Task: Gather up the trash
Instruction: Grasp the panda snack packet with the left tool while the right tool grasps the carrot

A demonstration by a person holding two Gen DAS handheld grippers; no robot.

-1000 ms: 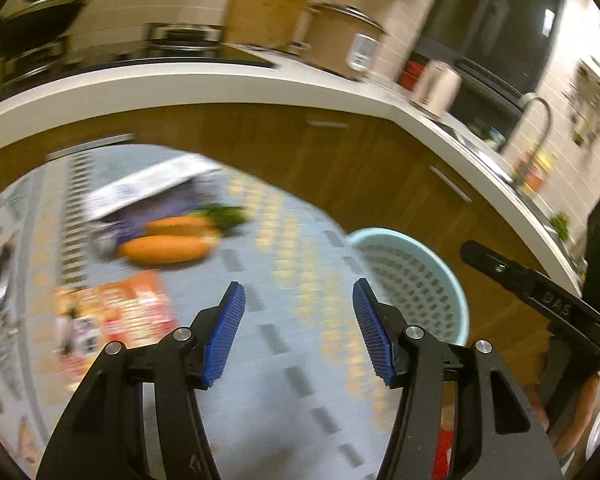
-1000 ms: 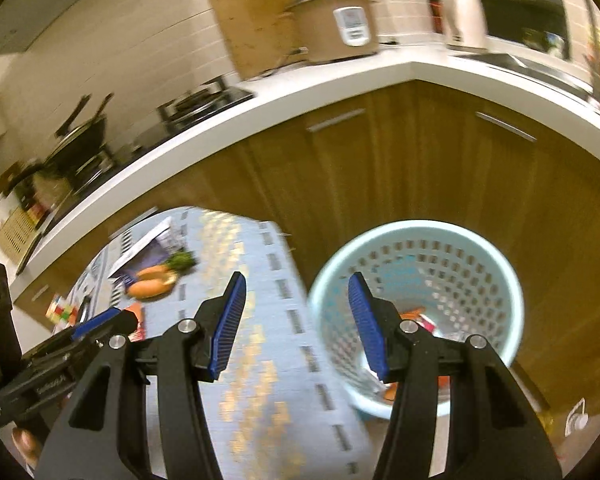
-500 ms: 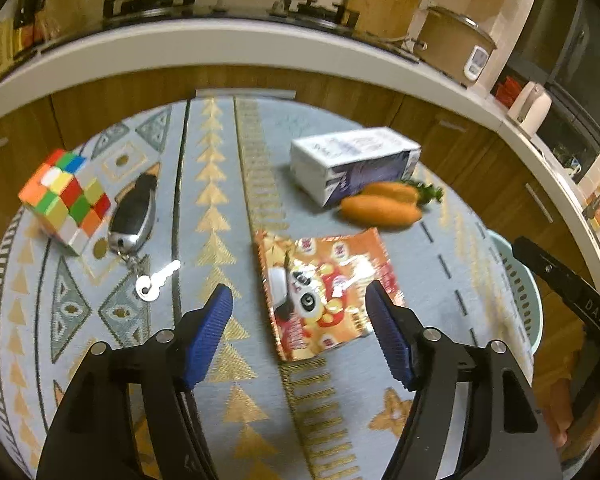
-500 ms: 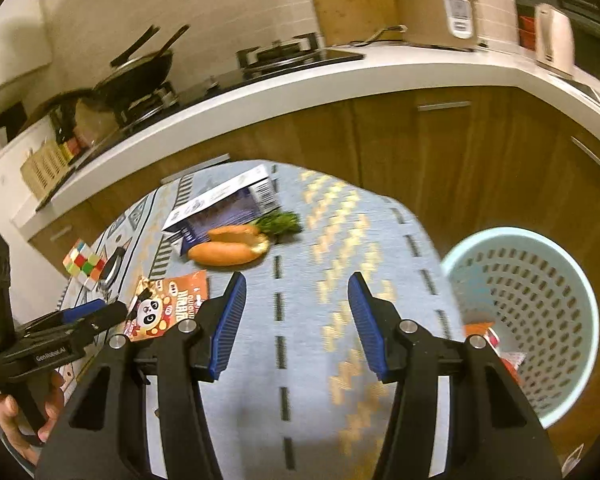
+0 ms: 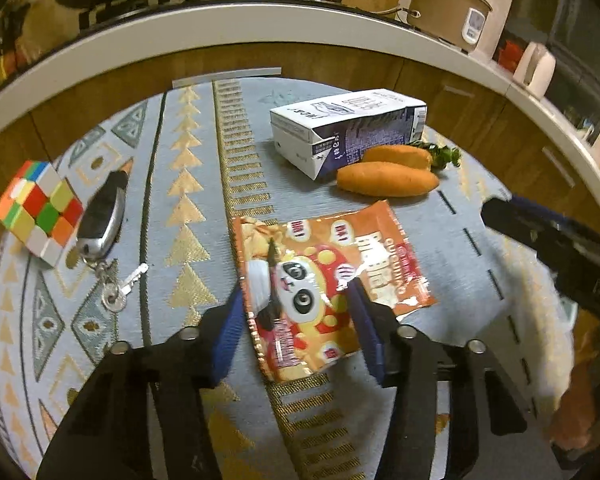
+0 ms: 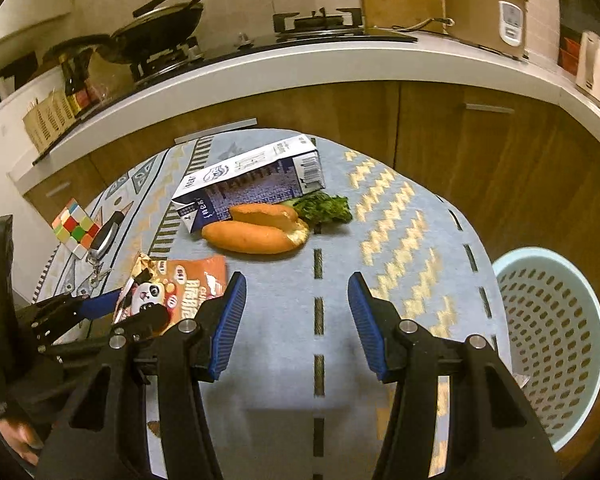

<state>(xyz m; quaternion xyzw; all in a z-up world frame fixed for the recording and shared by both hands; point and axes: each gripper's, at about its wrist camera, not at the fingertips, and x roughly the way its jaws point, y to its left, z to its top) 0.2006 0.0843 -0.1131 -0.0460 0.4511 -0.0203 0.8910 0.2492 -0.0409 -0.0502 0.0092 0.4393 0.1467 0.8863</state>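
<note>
An orange snack packet with a panda [image 5: 324, 280] lies flat on the patterned table cloth [image 5: 180, 184]. My left gripper [image 5: 298, 312] is open, low over the packet, its blue pads on either side of the near half. The packet also shows in the right wrist view [image 6: 180, 284]. A white and blue milk carton [image 5: 348, 128] lies on its side behind it, also seen from the right [image 6: 252, 180]. My right gripper [image 6: 296, 304] is open and empty above the cloth. A pale blue perforated trash basket [image 6: 556, 340] stands off the table's right edge.
Two carrots [image 5: 388, 178] with greens lie beside the carton. A colour cube [image 5: 36, 208] and a car key with a small key [image 5: 100, 220] lie at the left. A wooden cabinet and white counter with stove, pan and rice cooker [image 6: 484, 12] curve behind.
My left gripper swung from the basket side back over the table and came down around the snack packet. My right gripper swung left, away from the basket, to face the carton and carrots.
</note>
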